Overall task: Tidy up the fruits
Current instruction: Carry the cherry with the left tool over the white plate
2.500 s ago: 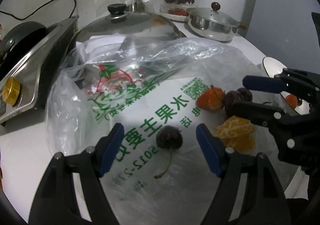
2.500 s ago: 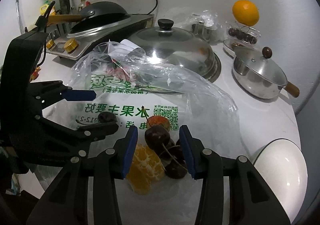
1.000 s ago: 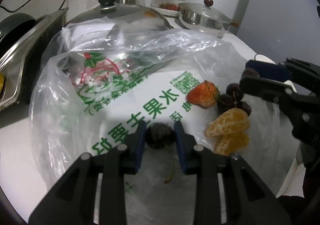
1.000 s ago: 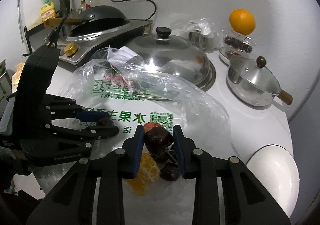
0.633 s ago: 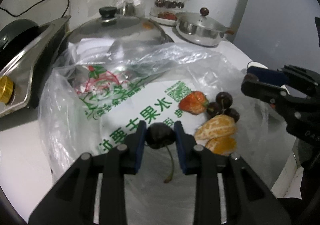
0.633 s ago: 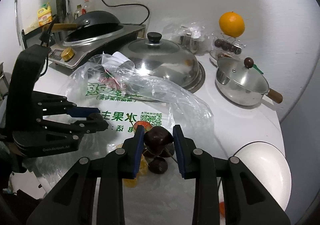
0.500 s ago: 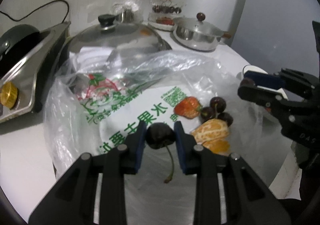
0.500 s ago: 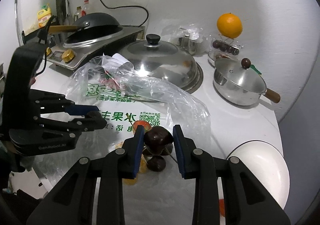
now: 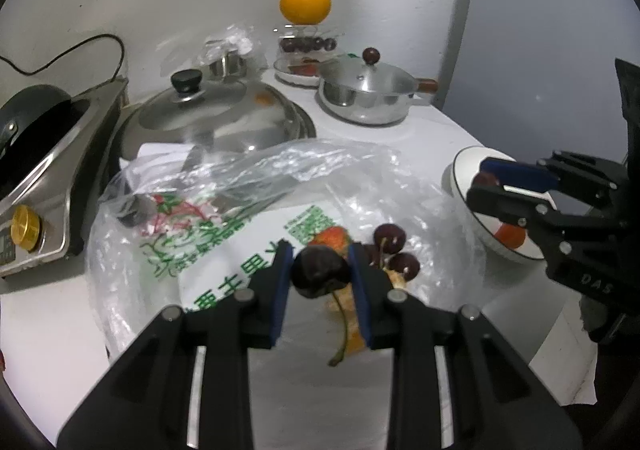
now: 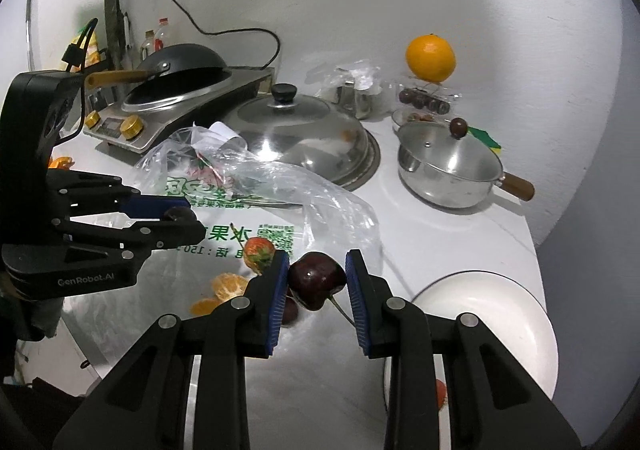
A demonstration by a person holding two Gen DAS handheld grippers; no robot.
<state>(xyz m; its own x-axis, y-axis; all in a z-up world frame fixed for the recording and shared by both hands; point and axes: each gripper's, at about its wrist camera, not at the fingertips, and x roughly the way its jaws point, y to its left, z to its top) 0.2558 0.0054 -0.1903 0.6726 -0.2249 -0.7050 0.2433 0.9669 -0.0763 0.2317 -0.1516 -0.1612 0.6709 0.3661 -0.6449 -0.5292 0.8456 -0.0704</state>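
Observation:
My left gripper (image 9: pixel 319 270) is shut on a dark cherry (image 9: pixel 319 271) and holds it above the plastic bag (image 9: pixel 224 218). My right gripper (image 10: pixel 317 282) is shut on another dark cherry (image 10: pixel 316 279), lifted near a white plate (image 10: pixel 480 314). On the bag lie a strawberry (image 10: pixel 259 250), two cherries (image 9: pixel 390 236) and peeled orange segments (image 10: pixel 229 285). In the left wrist view the right gripper (image 9: pixel 486 190) hovers over the plate (image 9: pixel 464 166), which holds a red fruit (image 9: pixel 510 237).
A domed steel lid (image 10: pixel 304 134) and a lidded saucepan (image 10: pixel 448 166) stand behind the bag. An induction cooker with a wok (image 10: pixel 180 70) is at the left. An orange (image 10: pixel 430 56) sits on a cherry box at the back wall.
Both grippers have risen with their cherries and drawn back from the bag. The right gripper has moved toward the white plate.

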